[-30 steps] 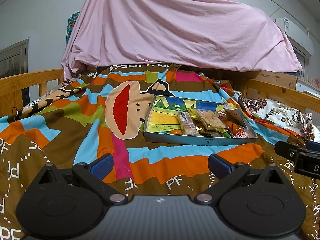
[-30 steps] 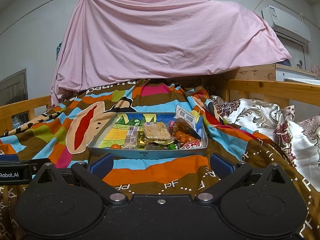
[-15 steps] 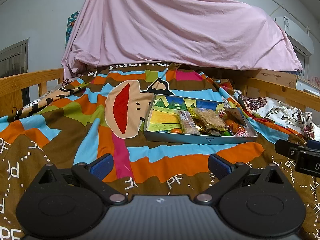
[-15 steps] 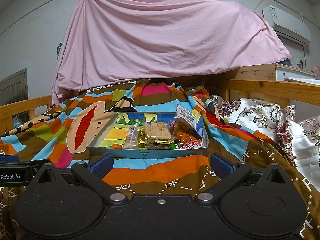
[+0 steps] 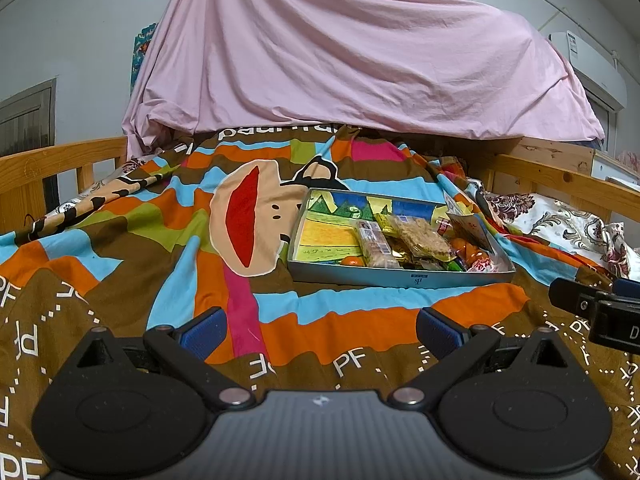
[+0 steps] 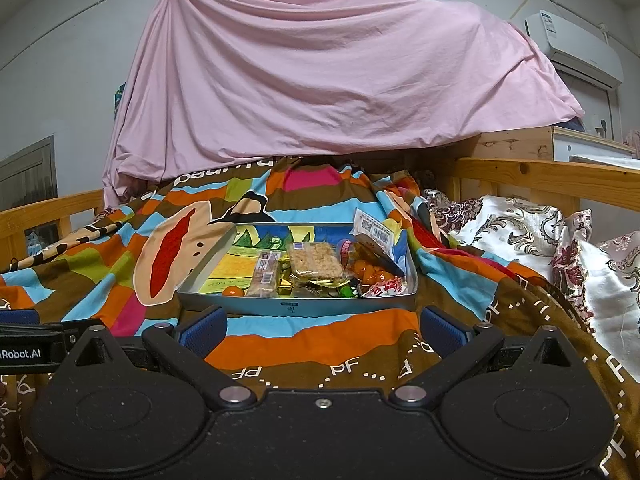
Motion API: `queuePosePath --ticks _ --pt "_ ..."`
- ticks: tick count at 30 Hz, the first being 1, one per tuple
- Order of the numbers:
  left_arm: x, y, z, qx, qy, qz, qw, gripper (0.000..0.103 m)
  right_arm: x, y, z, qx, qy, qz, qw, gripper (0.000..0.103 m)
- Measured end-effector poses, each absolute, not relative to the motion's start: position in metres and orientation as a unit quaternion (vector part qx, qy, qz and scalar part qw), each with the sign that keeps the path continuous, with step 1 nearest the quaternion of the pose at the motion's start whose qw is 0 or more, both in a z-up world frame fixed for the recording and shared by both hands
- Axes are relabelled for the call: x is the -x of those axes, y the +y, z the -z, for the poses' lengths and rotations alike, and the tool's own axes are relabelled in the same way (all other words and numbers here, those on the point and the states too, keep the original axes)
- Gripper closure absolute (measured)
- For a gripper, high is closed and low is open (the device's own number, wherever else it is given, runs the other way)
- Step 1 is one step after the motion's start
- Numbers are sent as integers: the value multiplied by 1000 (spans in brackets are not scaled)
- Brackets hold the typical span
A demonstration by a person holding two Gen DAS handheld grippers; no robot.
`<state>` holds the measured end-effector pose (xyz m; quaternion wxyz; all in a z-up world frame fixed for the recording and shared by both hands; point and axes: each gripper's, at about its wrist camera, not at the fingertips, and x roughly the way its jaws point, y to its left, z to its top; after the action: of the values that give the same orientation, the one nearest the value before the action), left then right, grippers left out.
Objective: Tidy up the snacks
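Note:
A shallow grey tin tray (image 5: 400,278) (image 6: 296,307) lies on the striped bedspread ahead of both grippers. Its right half holds a pile of snacks: a clear-wrapped cereal bar (image 5: 426,236) (image 6: 316,262), a slim wrapped bar (image 5: 374,242) (image 6: 266,274), gold-wrapped sweets (image 5: 402,254), several small oranges (image 6: 368,272) and a bag with a barcode (image 6: 374,228). One small orange (image 5: 352,261) (image 6: 233,291) sits alone at the front. The tray's left half shows a coloured drawing. My left gripper (image 5: 320,328) and right gripper (image 6: 324,330) are open and empty, short of the tray.
The striped monkey-face bedspread (image 5: 244,220) covers the bed. Wooden rails (image 5: 60,160) (image 6: 560,180) run along both sides. A pink sheet (image 6: 320,80) hangs behind. A floral pillow (image 6: 520,232) lies to the right. The other gripper shows at the view edges (image 5: 600,312) (image 6: 24,344).
Both views have crept slightly; the tray sits a little differently in frame. Both grippers stay open and empty.

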<state>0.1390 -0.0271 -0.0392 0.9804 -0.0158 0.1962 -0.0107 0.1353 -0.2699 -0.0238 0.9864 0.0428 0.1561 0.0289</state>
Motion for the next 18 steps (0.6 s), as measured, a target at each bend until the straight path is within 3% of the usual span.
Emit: queuePosePath --ticks 18 --pt "-139 -28 40 15 197 12 980 0 -135 -270 23 -42 157 -29 986 1"
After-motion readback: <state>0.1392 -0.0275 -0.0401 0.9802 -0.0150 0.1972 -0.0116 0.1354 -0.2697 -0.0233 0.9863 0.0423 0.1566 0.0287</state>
